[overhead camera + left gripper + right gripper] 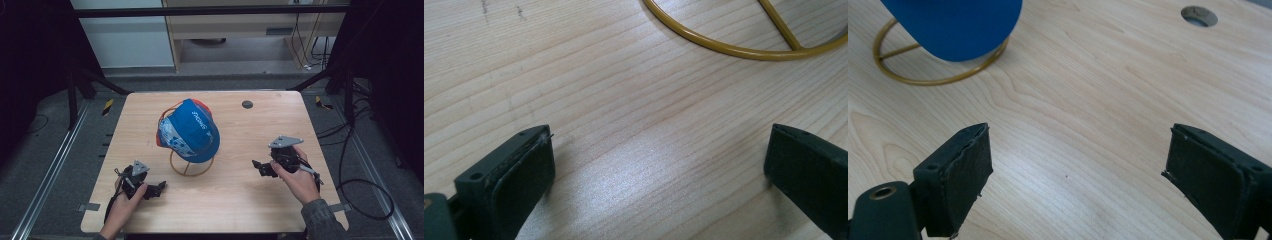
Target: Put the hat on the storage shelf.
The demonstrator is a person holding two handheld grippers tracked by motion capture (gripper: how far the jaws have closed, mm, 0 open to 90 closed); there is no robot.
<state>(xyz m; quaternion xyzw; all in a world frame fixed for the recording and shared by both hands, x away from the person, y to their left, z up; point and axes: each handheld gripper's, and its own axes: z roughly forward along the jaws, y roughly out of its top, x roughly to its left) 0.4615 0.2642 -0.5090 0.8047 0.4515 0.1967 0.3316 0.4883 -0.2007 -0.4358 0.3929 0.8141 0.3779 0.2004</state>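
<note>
A blue cap [191, 131] with white print hangs on a gold wire stand [192, 167] in the middle of the wooden table [235, 200]. My left gripper [159, 189] rests low at the front left, open, its jaws wide apart over bare wood [659, 165]; the stand's ring [724, 47] lies just ahead of it. My right gripper [258, 166] sits at the right of the stand, open and empty [1078, 165]. The cap's blue brim [955, 25] and the stand's ring [923, 77] show at the upper left of the right gripper view.
A round hole [247, 104] sits near the table's far edge, also seen as a hole [1199, 15] in the right gripper view. Dark frame struts and cables surround the table. A cable [360, 195] trails off the right side.
</note>
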